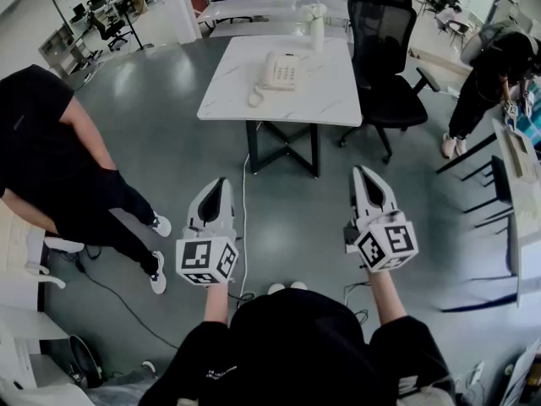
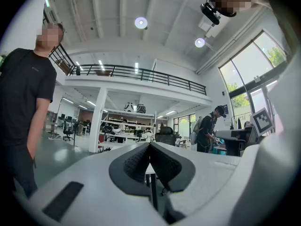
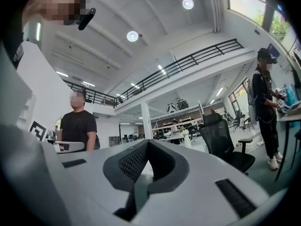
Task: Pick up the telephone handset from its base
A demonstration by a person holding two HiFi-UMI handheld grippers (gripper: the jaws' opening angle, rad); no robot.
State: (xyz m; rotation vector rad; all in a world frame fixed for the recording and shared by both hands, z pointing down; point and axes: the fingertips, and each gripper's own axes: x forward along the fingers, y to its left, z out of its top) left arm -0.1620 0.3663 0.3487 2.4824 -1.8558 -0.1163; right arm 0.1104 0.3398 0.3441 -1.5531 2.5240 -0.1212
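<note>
The handset (image 1: 269,72) lay in its cradle on the cream telephone (image 1: 285,71), which sat near the far middle of the white table (image 1: 330,100), its cord trailing toward the table's near edge. A black office chair (image 1: 385,45) stood at the table's right side. Well back from the table, over the grey floor (image 1: 161,108), the left claw (image 1: 221,181) and the right claw (image 1: 362,170) were held side by side, each with its jaws pressed together on nothing, while a person in black (image 1: 51,159) stood off to the left.

2 grippers (image 1: 218,184) (image 1: 363,172), 1 phone (image 1: 281,72), 2 ppl (image 1: 42,159) (image 1: 490,70) nearby.
</note>
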